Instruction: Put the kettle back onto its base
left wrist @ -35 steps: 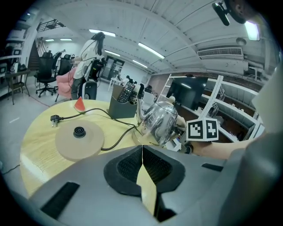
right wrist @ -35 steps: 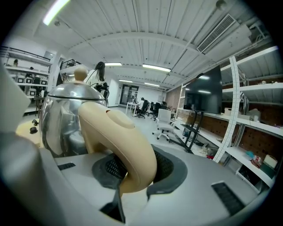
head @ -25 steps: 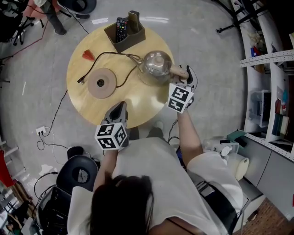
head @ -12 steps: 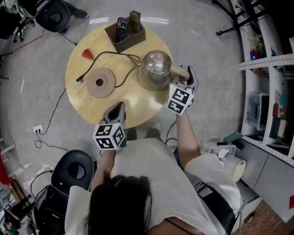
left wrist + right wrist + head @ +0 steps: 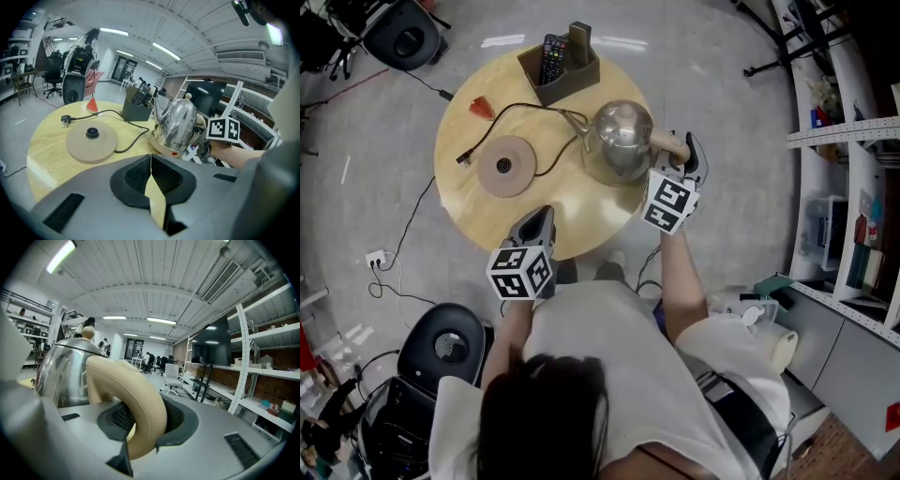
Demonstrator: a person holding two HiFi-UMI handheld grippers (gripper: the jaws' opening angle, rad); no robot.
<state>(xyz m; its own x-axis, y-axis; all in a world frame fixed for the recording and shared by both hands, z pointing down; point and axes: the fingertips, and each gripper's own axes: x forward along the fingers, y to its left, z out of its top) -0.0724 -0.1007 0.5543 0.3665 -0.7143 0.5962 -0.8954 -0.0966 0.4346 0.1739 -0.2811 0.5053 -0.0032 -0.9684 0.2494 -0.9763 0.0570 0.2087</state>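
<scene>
**Kettle gripped by its handle, base apart to the left**

A round wooden worktop [image 5: 478, 220] stands on a grey floor, with shelving down the right edge of the head view. The steel kettle [image 5: 622, 141] is at the worktop's right part, upper centre of the frame, its beige handle [image 5: 667, 144] pointing toward the right rim. The right gripper [image 5: 684, 161] has its jaws clamped on that handle; the right gripper view shows the thick beige loop pinched between the dark pads [image 5: 176, 416]. The round base [image 5: 504, 166] lies flat to the left of the kettle, well apart from it, its top bare. Its black cord [image 5: 546, 112] loops up past the kettle and ends in a plug [image 5: 465, 160] near the left rim. A dark holder [image 5: 565, 75] with a remote control [image 5: 550, 56] stands at the upper rim; a small red object [image 5: 480, 108] lies at the upper left. The left gripper [image 5: 544, 217] hangs over the near rim, lower centre; its jaws are together with nothing between them, and it points toward the base and kettle.
</scene>
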